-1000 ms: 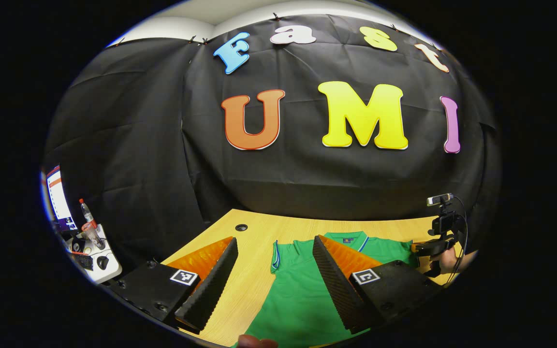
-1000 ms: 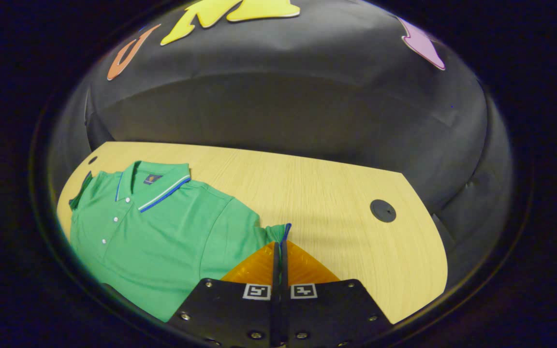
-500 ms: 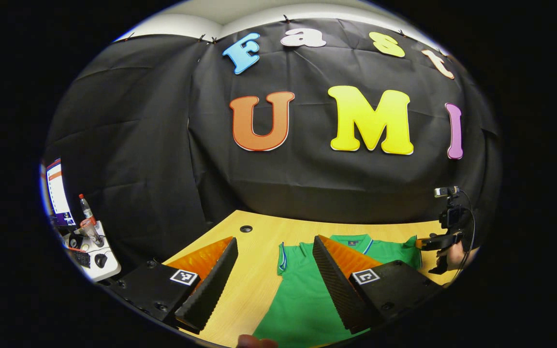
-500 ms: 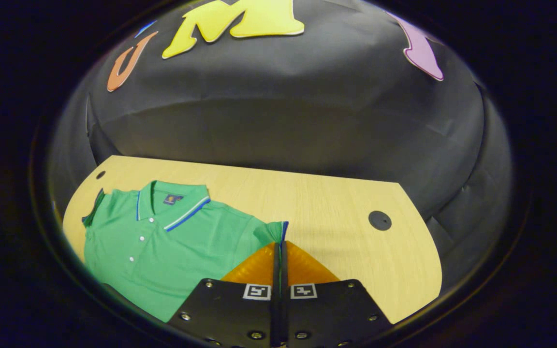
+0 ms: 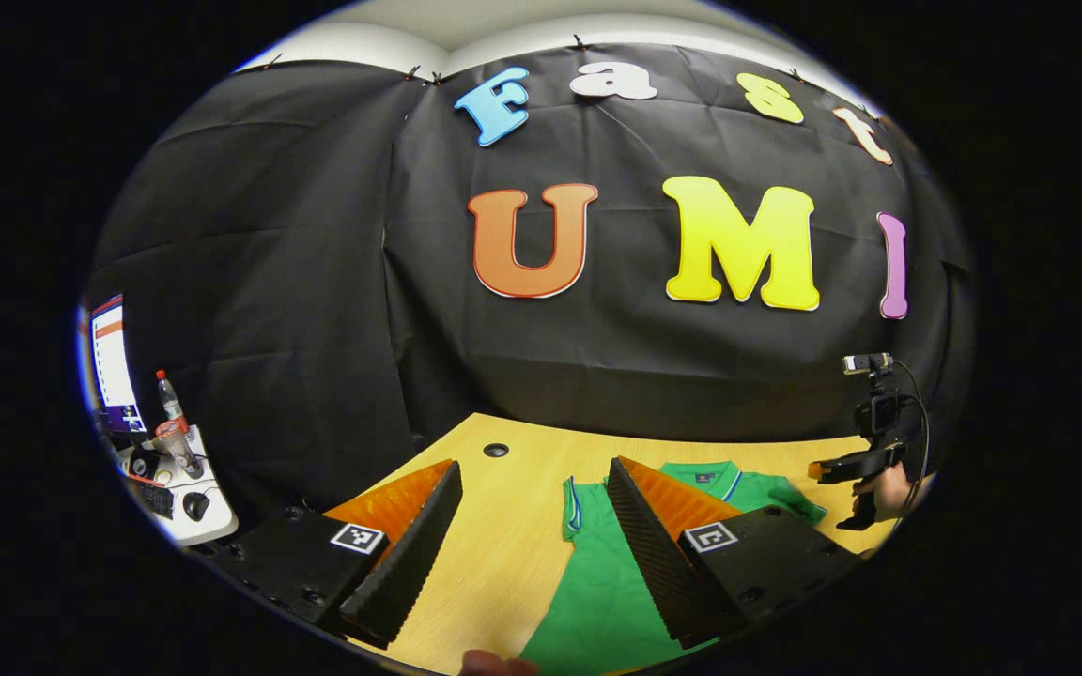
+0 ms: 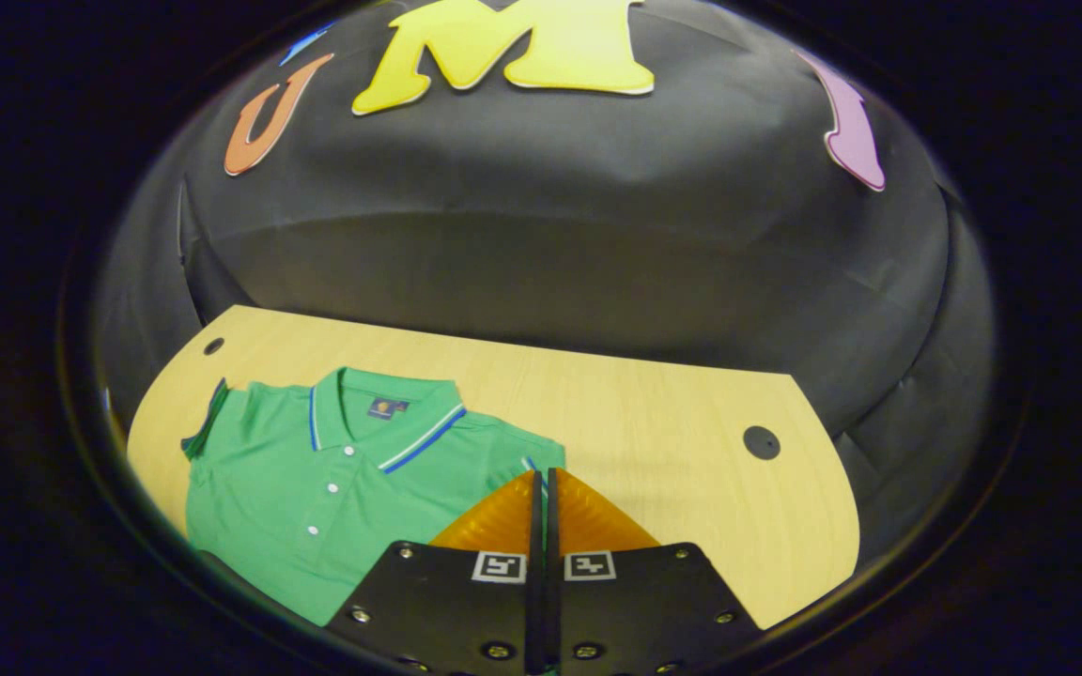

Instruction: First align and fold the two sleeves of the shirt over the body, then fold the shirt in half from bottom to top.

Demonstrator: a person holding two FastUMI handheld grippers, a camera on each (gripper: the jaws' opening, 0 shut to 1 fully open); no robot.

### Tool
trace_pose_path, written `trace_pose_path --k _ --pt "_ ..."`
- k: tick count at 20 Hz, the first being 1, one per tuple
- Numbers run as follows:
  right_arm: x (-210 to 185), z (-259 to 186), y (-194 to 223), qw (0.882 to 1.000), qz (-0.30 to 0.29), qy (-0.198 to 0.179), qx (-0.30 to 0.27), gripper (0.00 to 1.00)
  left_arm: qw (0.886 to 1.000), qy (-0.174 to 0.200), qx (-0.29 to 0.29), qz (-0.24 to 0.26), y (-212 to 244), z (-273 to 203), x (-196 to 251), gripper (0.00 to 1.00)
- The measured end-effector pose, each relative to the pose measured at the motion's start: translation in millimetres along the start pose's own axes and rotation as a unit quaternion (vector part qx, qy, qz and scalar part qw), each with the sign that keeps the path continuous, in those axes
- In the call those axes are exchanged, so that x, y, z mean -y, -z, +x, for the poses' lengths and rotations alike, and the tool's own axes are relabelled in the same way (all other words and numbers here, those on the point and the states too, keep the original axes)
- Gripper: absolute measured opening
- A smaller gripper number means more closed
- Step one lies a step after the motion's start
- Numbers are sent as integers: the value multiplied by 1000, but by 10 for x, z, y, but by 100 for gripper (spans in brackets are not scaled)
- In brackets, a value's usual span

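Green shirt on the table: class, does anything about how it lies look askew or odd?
Yes. The shirt lies flat except its sleeve, pinched in the right gripper and drawn in over the body, bunched. Nothing looks spilled or damaged.

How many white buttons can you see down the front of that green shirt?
3, in a row down the placket of the green polo shirt: one just below the collar, one lower, one lowest. More may be hidden.

Left gripper fingers spread wide; right gripper fingers pressed together.
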State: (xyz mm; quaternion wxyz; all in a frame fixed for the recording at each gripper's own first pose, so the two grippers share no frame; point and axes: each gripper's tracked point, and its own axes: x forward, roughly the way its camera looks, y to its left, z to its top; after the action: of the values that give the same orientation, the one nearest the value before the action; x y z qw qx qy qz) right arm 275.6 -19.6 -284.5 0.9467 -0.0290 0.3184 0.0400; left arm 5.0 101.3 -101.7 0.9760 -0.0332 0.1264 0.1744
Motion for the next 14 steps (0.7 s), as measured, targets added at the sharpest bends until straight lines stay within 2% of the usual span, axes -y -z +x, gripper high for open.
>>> trace_pose_path --k 3,9,14 --pt "-217 -32 -45 1000 -19 -6 -1 0 1000 0 2 -12 29 32 -115 99" --pt "-382 -203 -151 1000 -28 -6 9 0 1000 2 14 -19 -12 91 -309 100" --pt "-734 -580 -263 999 -21 -31 27 0 998 52 2 -23 58 316 -252 99"
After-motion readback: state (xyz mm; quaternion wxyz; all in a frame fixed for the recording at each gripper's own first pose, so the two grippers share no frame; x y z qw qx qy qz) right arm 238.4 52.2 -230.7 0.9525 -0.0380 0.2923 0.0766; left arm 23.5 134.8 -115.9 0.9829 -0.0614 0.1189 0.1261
